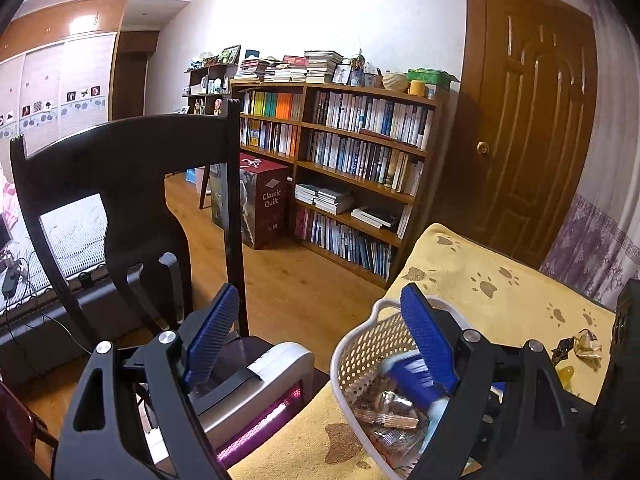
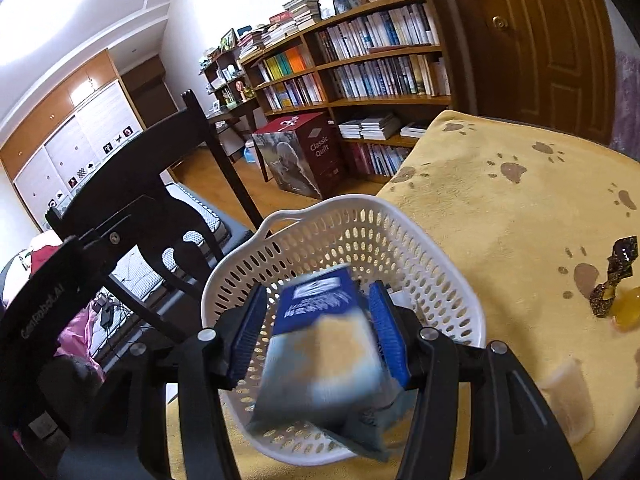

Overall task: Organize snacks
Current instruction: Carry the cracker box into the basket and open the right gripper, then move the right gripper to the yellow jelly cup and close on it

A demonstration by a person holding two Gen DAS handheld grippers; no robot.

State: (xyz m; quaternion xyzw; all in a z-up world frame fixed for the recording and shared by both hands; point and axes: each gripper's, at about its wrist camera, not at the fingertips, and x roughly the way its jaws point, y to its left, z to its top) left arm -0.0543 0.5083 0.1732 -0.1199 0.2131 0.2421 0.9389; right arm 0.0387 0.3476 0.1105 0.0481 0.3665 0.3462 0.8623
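Black-framed gripper [image 2: 320,332], ribbed blue fingertips [image 2: 386,328], silver pivot screws

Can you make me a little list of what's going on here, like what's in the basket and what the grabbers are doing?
basket: white basket on the yellow paw-print cloth
in basket: wrapped snacks
right gripper: fingers apart, blurred blue packet between them, over the basket
left gripper: open, holding nothing
left on cloth: dark twisted-wrapper candy
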